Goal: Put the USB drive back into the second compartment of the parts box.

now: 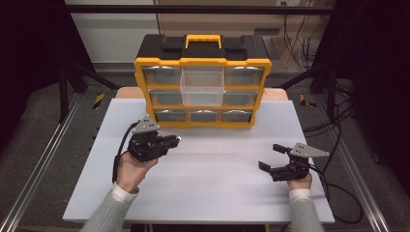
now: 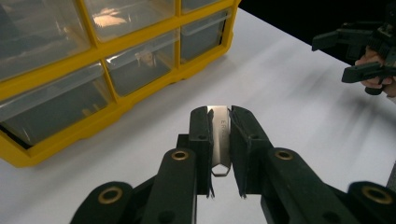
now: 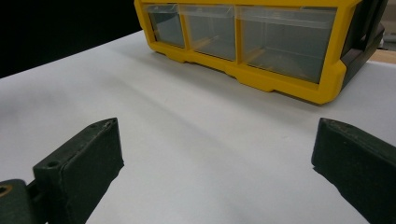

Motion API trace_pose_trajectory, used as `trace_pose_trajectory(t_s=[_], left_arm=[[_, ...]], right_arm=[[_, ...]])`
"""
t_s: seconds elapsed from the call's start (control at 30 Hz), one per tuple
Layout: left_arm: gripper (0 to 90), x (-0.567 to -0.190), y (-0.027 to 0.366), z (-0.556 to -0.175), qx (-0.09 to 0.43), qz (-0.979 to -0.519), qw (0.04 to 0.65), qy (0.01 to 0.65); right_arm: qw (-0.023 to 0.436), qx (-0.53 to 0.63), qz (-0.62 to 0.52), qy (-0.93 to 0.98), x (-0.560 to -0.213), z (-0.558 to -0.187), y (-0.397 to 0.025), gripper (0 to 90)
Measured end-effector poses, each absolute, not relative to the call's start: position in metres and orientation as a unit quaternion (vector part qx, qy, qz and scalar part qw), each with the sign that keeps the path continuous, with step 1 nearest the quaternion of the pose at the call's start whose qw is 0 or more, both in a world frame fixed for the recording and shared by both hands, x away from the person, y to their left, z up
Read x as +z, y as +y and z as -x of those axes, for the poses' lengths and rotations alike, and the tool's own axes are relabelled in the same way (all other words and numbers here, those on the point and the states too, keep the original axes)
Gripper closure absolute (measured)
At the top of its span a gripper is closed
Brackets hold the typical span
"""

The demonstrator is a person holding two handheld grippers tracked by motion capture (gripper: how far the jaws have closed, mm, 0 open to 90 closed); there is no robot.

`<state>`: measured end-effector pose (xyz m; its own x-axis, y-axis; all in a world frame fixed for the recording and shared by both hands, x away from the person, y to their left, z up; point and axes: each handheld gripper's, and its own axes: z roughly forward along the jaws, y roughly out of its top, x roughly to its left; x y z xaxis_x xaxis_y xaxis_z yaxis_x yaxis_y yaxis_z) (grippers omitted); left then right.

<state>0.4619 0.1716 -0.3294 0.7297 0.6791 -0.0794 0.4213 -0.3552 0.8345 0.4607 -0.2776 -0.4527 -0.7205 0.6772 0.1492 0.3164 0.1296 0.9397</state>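
Metal piece (image 2: 220,137) sits clamped between the left gripper (image 1: 171,140) jaws, a flat silvery strip with a small loop at its near end; faint stamped marks on it, too small to read. In the high view its tip just pokes out past the jaws, above the white table (image 1: 208,193), left of centre.

Person's left hand (image 1: 130,169) holds that gripper from below, grey sleeve cuff at the wrist. Jaws point right and slightly toward the organizer.

Right gripper (image 1: 272,156) is on the right side of the table, well apart from the left one, held by the right hand (image 1: 300,181). Jaws spread wide, nothing between them; right gripper view shows bare table in the gap. It also appears at the upper right of the left gripper view.

Further back: yellow and black drawer organizer (image 1: 203,62) stands at the far edge of the table, three rows of clear drawers, yellow carry handle on top. Top-row middle drawer (image 1: 202,87) is pulled out toward the person and looks empty. Some small contents are visible in lower drawers from the left gripper view; cannot tell what.
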Motion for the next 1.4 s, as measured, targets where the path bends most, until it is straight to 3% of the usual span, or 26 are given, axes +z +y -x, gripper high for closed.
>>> trace_pose_trajectory(t_s=[1.4], left_arm=[[79.1,-0.26,0.18,-0.468,0.165,-0.807,0.472,0.315]], right_arm=[[0.159,0.567,-0.339,0.734,-0.452,-0.46,-0.278,2.2]])
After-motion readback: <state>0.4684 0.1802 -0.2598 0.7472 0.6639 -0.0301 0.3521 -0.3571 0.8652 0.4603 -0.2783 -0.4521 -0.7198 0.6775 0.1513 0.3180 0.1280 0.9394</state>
